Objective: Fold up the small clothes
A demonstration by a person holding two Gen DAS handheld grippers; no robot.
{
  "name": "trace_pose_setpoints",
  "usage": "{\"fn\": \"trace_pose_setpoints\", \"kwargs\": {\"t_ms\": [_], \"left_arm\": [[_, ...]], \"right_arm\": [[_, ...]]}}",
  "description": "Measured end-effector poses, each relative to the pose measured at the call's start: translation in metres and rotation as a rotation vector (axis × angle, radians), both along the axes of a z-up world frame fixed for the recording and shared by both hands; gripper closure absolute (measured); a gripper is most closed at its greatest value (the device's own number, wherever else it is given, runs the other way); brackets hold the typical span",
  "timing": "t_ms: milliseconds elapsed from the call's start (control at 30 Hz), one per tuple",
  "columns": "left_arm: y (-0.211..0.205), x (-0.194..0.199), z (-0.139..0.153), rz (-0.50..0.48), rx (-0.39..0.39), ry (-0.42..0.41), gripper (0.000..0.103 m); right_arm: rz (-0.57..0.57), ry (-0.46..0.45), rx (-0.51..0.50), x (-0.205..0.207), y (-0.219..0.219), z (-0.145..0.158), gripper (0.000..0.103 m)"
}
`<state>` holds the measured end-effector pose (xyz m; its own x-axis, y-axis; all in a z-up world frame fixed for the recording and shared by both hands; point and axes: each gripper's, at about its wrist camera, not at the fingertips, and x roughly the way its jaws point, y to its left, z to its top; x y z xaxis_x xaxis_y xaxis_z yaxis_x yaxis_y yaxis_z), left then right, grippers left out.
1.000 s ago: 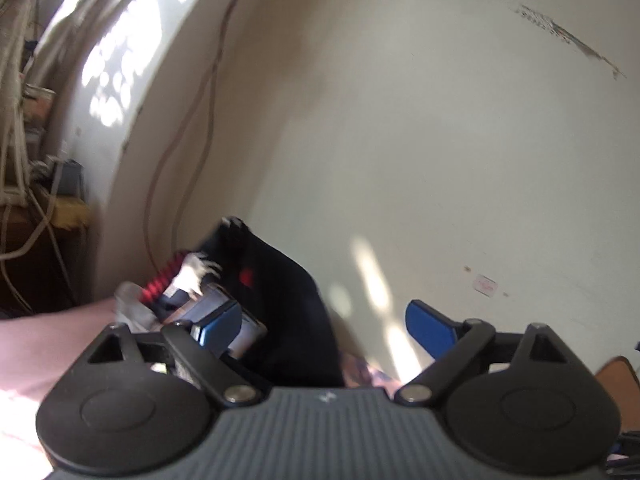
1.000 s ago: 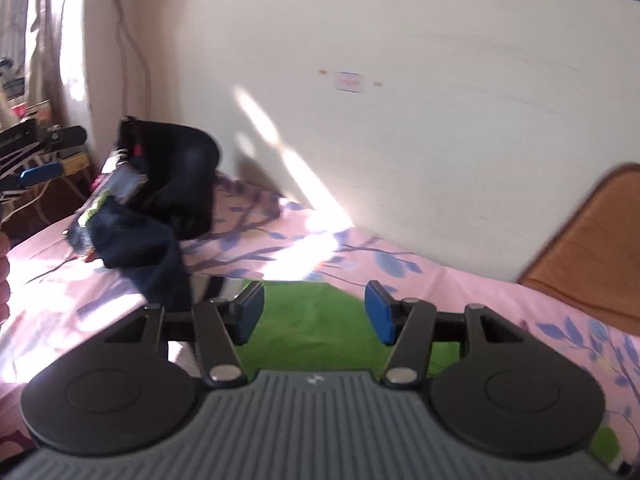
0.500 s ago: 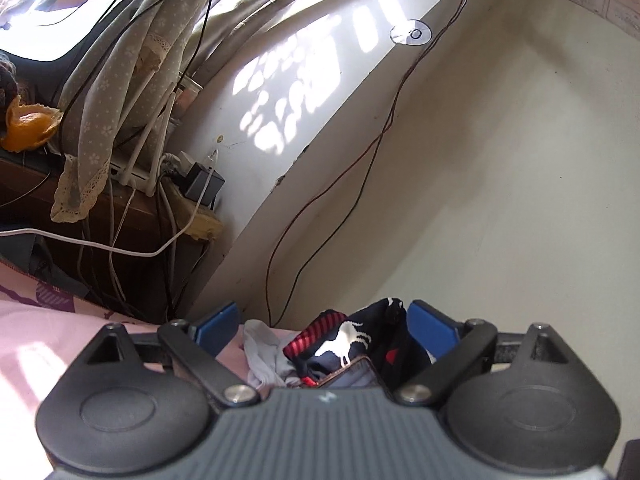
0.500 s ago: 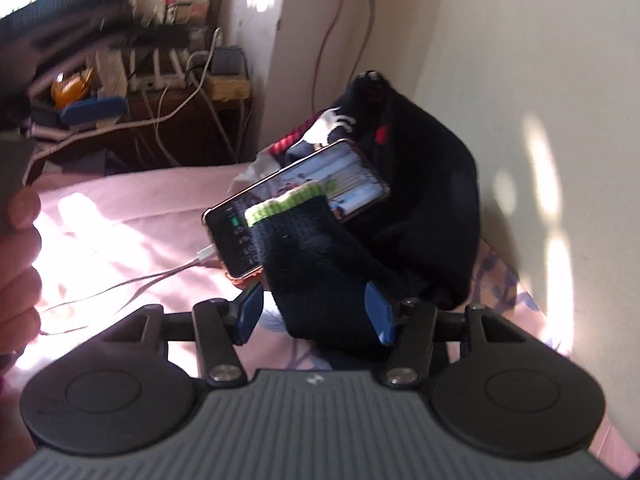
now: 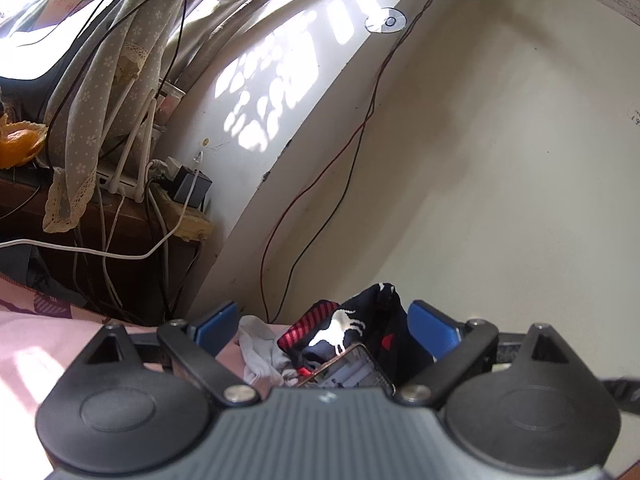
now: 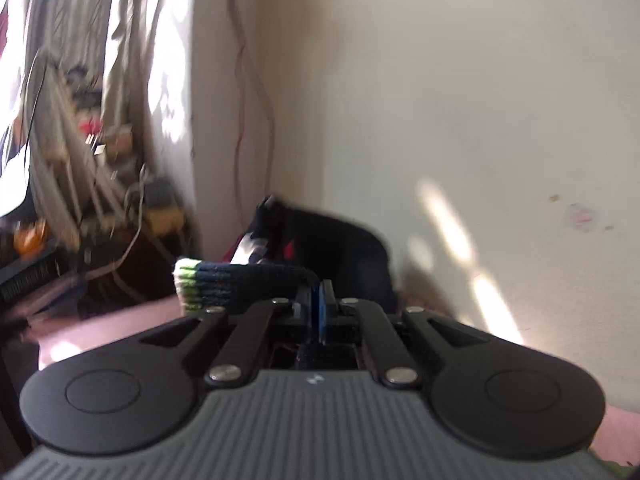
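Grippers: two, left gripper (image 5: 320, 326) and right gripper (image 6: 318, 300). Dark sock with green-striped cuff (image 6: 240, 280): one. Dark printed garment (image 5: 360, 320): one. White garment (image 5: 260, 344): one. Phone (image 5: 352, 372): one. Wall cables (image 5: 320, 184): two.

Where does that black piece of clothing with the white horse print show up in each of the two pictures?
Left wrist view: the black garment sits bottom centre, between the left claw's open blue fingers.
Right wrist view: it is the dark heap mid-frame against the wall.
Shared landmark: the red wire running down the wall.
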<state>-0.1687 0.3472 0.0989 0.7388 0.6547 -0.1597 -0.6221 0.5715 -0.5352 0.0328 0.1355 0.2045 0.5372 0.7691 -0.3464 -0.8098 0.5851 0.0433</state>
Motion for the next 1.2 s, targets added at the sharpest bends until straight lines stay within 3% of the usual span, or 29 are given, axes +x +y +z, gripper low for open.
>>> {"fn": "trace_pose_setpoints", "kwargs": {"t_ms": [67,133,200,300,333,367,400,433,500,633,767,833,900,933,1100,1133,1167,1200], "left_arm": [[-0.006,0.005,0.0,-0.027,0.029,0.006,0.009],[-0.017,0.015,0.0,-0.07,0.072,0.024,0.008],[-0.03,0.03,-0.001,-0.131,0.119,0.059,0.008],[-0.058,0.063,-0.003,-0.29,0.174,0.144,0.008],[-0.068,0.073,-0.003,-0.352,0.181,0.17,0.008],[-0.076,0.082,-0.003,-0.408,0.18,0.188,0.008],[-0.084,0.093,-0.003,-0.477,0.165,0.212,0.008],[-0.092,0.105,-0.005,-0.54,0.138,0.241,0.008],[-0.106,0.132,-0.009,-0.633,0.07,0.305,0.008],[-0.129,0.185,-0.03,-0.742,-0.04,0.422,0.013],[-0.142,0.211,-0.059,-0.752,-0.155,0.448,0.017],[-0.149,0.216,-0.072,-0.745,-0.167,0.462,0.021],[-0.153,0.22,-0.081,-0.75,-0.157,0.495,0.035],[-0.154,0.22,-0.082,-0.747,-0.137,0.492,0.036],[-0.153,0.223,-0.082,-0.811,-0.143,0.471,0.071],[-0.153,0.223,-0.084,-0.828,-0.15,0.465,0.077],[-0.152,0.225,-0.085,-0.836,-0.157,0.466,0.083],[-0.151,0.226,-0.086,-0.832,-0.161,0.465,0.084]], "right_arm": [[-0.121,-0.021,0.059,0.013,-0.055,0.015,0.097],[-0.251,-0.009,0.08,0.027,-0.113,0.012,0.097],[-0.372,0.048,0.067,0.041,-0.169,-0.008,0.097],[-0.521,0.169,-0.005,0.051,-0.242,-0.062,0.091],[-0.564,0.223,-0.01,0.051,-0.265,-0.08,0.086],[-0.608,0.281,0.002,0.051,-0.287,-0.095,0.066],[-0.656,0.332,0.039,0.049,-0.309,-0.107,0.055],[-0.688,0.364,0.096,0.045,-0.329,-0.114,0.048],[-0.727,0.41,0.201,0.039,-0.359,-0.119,0.048],[-0.728,0.395,0.274,0.034,-0.371,-0.112,0.048],[-0.672,0.302,0.158,0.035,-0.367,-0.104,0.048],[-0.656,0.285,0.108,0.046,-0.363,-0.105,0.049],[-0.666,0.308,0.113,0.059,-0.367,-0.109,0.049],[-0.671,0.334,0.132,0.067,-0.369,-0.111,0.049],[-0.68,0.53,0.209,0.106,-0.364,-0.133,0.051],[-0.68,0.578,0.215,0.111,-0.36,-0.14,0.064],[-0.685,0.617,0.218,0.114,-0.356,-0.144,0.096],[-0.703,0.634,0.242,0.112,-0.355,-0.143,0.095]]}}
